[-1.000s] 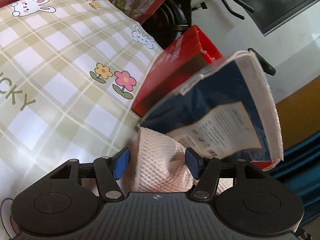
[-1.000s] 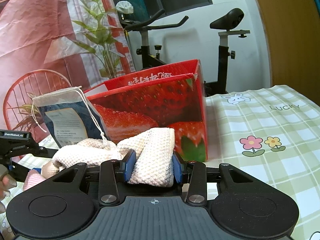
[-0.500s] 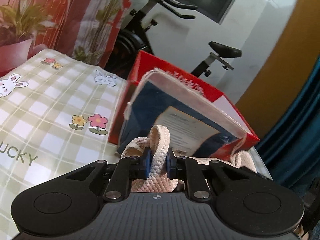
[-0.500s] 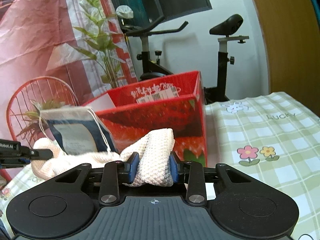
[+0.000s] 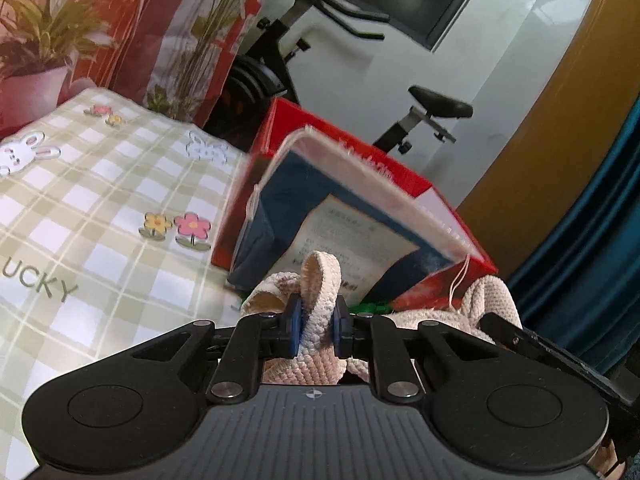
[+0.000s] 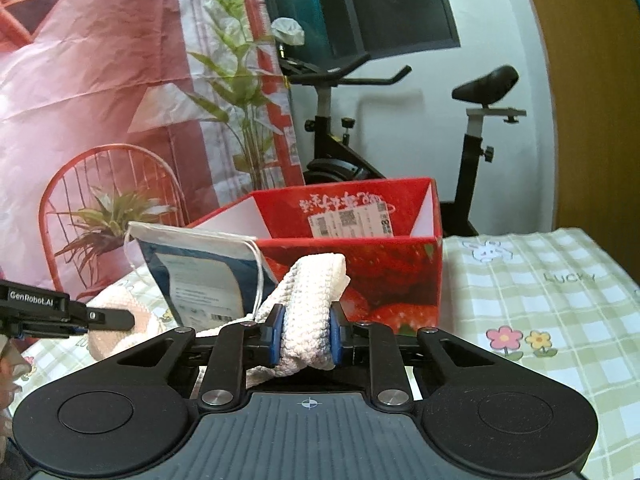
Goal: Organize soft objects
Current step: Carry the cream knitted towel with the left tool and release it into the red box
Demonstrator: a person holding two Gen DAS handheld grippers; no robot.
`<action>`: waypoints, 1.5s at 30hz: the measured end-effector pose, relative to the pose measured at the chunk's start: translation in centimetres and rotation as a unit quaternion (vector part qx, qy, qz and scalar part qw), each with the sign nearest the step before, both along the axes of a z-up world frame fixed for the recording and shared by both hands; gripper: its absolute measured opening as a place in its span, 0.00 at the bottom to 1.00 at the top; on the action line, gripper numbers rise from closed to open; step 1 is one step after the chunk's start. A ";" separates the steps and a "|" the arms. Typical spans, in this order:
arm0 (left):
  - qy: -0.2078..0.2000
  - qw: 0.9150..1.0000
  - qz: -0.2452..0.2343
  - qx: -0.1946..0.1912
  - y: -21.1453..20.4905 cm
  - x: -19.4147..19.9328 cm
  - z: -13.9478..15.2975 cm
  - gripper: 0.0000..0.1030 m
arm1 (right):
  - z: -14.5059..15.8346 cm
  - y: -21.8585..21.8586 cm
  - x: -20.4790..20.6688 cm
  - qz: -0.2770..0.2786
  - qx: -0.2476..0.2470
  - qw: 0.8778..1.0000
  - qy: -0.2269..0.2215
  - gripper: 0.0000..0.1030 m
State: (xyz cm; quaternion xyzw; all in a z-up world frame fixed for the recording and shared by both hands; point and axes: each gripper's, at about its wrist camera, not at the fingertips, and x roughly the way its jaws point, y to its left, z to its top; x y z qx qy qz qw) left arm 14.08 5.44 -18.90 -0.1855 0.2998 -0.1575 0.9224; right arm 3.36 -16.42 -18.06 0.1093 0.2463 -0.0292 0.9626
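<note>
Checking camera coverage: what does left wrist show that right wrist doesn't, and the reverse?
Left wrist only: the left gripper shut on a fold of the cream knit cloth, and a teal curtain at right.

Right wrist only: the right gripper shut on the cloth's other end, its jaws having just been closing on it; the inside of the red strawberry box with a shipping label; a red wire chair.

Both: the cloth, the box, the blue drawstring bag leaning on it, the checked tablecloth, the exercise bike.
</note>
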 end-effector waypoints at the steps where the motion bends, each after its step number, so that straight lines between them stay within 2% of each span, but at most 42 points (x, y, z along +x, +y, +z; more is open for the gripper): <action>1: -0.008 1.000 0.001 -0.001 0.1 -0.1 0.2 0.16 | 0.4 0.2 -0.1 0.002 -0.004 1.000 -0.003 0.20; 10: -0.077 0.997 0.002 0.003 0.1 -0.8 3.4 0.16 | 4.3 1.2 0.0 0.007 -0.032 0.999 -0.030 0.20; 22: -0.153 0.988 -0.010 0.018 -0.9 0.7 9.5 0.16 | 10.6 -1.0 3.0 0.025 -0.044 0.995 -0.084 0.20; 27: -0.148 0.989 -0.011 0.005 -0.9 2.6 10.6 0.16 | 12.3 -2.0 5.0 0.037 -0.051 0.994 -0.092 0.20; 33: -0.137 0.991 -0.010 0.008 -1.3 5.4 11.1 0.16 | 12.8 -3.6 8.1 0.040 -0.049 0.994 -0.085 0.20; 39: -0.114 0.993 -0.009 0.012 -1.8 9.0 11.3 0.16 | 11.7 -6.1 12.1 0.029 -0.037 0.997 -0.057 0.20; 45: -0.091 0.995 -0.021 0.037 -3.0 13.5 11.6 0.16 | 9.9 -8.3 16.5 0.028 -0.042 0.999 -0.020 0.20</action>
